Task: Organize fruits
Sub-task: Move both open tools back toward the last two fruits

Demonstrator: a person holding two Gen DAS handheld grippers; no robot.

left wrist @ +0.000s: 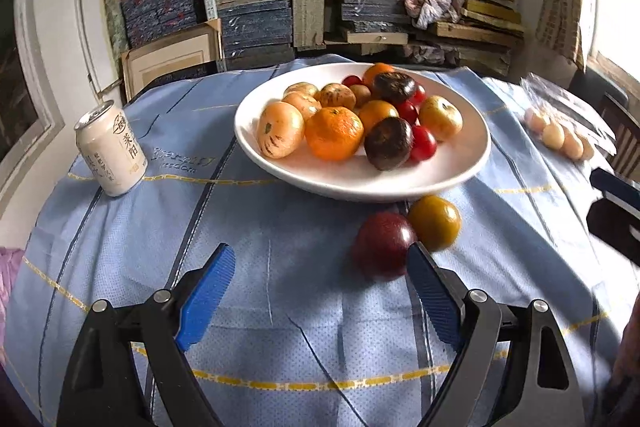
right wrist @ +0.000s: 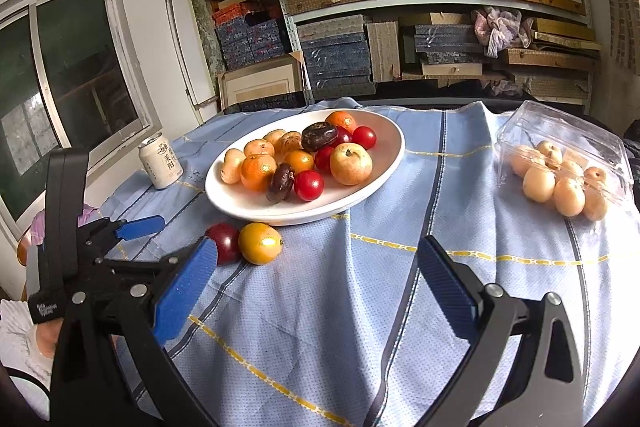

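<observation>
fruit plate (left wrist: pixel 460 171), open tongs (left wrist: pixel 322 259), can (left wrist: pixel 110 147)

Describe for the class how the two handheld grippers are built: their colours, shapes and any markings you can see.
Both the left gripper and the right gripper have black angular frames joined by round silver bolts. Each ends in two flat blue fingers with a fine ribbed, grippy texture. In the right wrist view, the left gripper's body shows a black strap bearing small white lettering, too small to read. No cables are visible.

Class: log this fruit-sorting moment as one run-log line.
left gripper: open | right gripper: open | red fruit, yellow fruit: on cloth | plate: filled
</observation>
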